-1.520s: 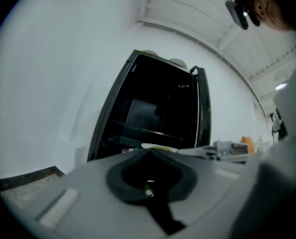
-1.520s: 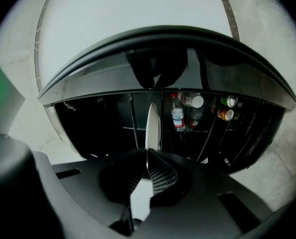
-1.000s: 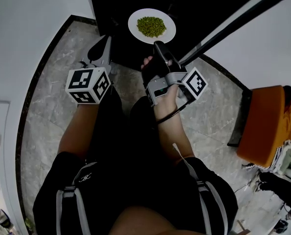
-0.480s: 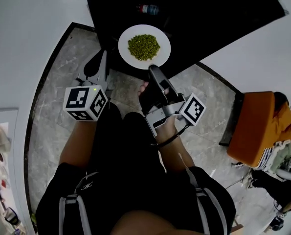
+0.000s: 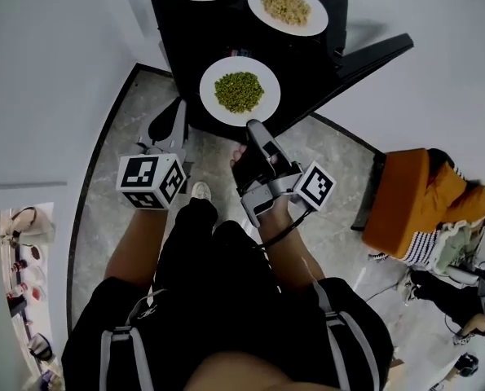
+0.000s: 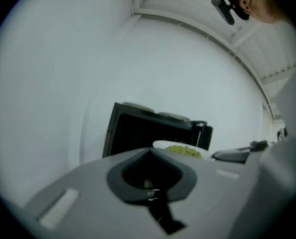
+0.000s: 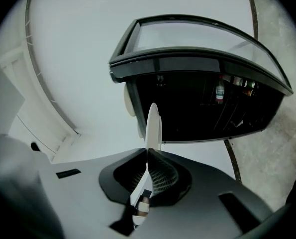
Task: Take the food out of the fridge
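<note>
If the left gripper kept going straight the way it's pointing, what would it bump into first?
Probably the black fridge: the left gripper aims at its left part, with the pea plate off to the right. Depth is uncertain.

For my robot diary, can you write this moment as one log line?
left gripper: shut, empty | right gripper: shut on plate of peas | plate of peas: in front of open fridge

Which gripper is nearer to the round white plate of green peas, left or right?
Right. The right gripper is shut on the near rim of the round white plate of green peas; the left gripper, shut and empty, is apart from it, off its left side.
</note>
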Demonstrator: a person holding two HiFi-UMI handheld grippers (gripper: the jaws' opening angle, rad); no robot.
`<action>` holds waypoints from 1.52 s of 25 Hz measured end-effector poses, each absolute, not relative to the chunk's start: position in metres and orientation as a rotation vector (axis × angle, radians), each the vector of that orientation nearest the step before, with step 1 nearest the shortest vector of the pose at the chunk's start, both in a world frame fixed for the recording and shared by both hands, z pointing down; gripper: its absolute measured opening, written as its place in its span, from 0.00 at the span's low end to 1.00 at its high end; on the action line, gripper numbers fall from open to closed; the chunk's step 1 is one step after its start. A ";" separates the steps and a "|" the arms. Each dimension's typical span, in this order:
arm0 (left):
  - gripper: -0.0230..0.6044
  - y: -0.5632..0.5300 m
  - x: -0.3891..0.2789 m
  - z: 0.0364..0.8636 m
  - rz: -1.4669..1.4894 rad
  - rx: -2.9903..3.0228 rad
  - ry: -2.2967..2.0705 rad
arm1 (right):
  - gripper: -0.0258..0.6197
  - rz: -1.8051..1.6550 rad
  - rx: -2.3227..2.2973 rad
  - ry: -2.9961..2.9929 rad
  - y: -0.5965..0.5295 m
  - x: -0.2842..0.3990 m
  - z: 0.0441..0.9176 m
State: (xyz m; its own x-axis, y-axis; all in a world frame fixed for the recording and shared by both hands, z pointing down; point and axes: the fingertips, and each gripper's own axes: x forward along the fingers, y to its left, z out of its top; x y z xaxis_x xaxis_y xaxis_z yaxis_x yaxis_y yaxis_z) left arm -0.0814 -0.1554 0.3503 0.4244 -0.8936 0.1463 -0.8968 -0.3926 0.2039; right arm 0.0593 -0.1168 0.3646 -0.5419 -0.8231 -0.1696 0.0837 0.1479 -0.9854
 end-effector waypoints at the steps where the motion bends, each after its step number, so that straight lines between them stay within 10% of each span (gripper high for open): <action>1: 0.04 -0.151 -0.081 0.332 0.020 2.429 -1.562 | 0.06 -1.503 -0.726 1.658 -0.112 0.059 0.349; 38: 0.04 -0.105 -0.058 0.204 0.002 2.524 -1.507 | 0.06 -1.416 -0.721 1.665 -0.091 0.076 0.234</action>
State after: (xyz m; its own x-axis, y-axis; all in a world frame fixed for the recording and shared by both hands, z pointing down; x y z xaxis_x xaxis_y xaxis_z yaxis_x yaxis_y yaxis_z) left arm -0.0582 -0.1052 0.2039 0.4797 -0.8712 0.1042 -0.8715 -0.4593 0.1718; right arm 0.0755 -0.0908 0.2344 -0.5038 -0.8360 -0.2174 0.0806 0.2051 -0.9754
